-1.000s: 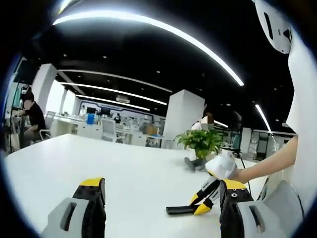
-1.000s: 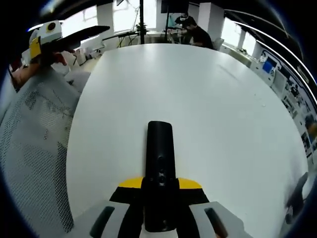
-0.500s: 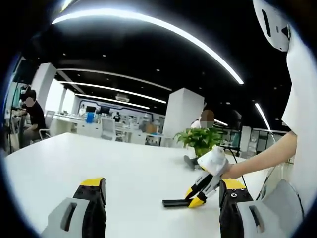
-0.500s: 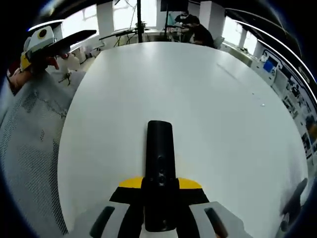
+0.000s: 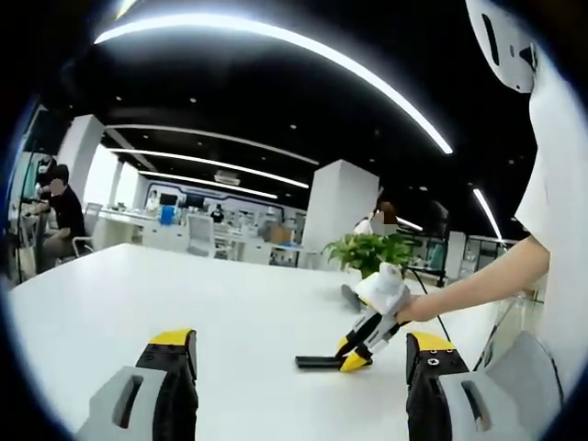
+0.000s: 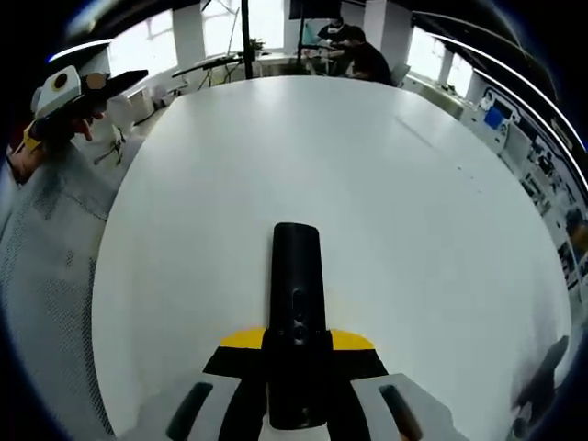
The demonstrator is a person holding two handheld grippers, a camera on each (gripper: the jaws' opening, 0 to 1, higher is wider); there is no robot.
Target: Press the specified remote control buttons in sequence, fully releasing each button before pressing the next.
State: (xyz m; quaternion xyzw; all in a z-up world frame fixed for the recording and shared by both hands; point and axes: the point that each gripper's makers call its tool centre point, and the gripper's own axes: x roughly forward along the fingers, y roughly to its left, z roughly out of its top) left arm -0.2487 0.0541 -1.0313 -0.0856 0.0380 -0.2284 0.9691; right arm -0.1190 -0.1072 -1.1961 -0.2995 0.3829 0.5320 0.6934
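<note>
Your right gripper (image 6: 296, 354) is clamped on the black remote control (image 6: 296, 317), its yellow-tipped black jaws pressed against both sides of the slim, rounded-end bar. The remote points forward along the jaws, its matte plastic face up with small buttons down the middle, held over the smooth white surface (image 6: 386, 211). From the left gripper view you see that same right gripper (image 5: 360, 333) out ahead with the remote (image 5: 317, 361) jutting from it as a flat dark strip, low over the surface (image 5: 138, 294); a hand (image 5: 404, 308) grips its white body.

Your left gripper (image 5: 299, 367) stands wide open, holding nothing, its two yellow-capped jaws well apart.

Beyond, a leafy green potted plant (image 5: 375, 253) sits on the far part of the surface. A grey mesh chair back (image 6: 41, 276) lies off the surface's edge.
</note>
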